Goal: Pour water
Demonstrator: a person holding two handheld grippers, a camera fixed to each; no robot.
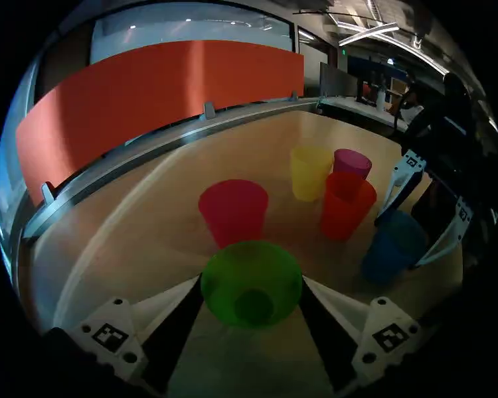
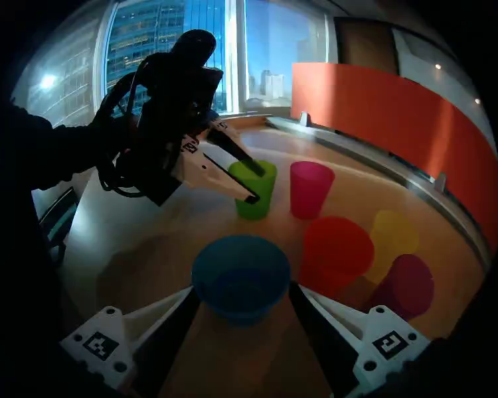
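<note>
My left gripper (image 1: 251, 295) is shut on a green cup (image 1: 251, 268), which stands upright on the wooden table (image 1: 149, 225). My right gripper (image 2: 242, 295) is shut on a blue cup (image 2: 241, 272), also upright. In the left gripper view the blue cup (image 1: 390, 249) and right gripper (image 1: 400, 240) sit at the far right. In the right gripper view the green cup (image 2: 262, 199) and left gripper (image 2: 255, 184) are ahead to the left, about a hand's width from the blue cup. I cannot tell whether either cup holds water.
A pink cup (image 1: 234, 211), orange cup (image 1: 345, 205), yellow cup (image 1: 309, 172) and magenta cup (image 1: 352, 162) stand between and beyond the held cups. An orange divider panel (image 1: 163, 93) runs along the table's far edge. A person's dark sleeve (image 2: 56, 152) reaches in from the left.
</note>
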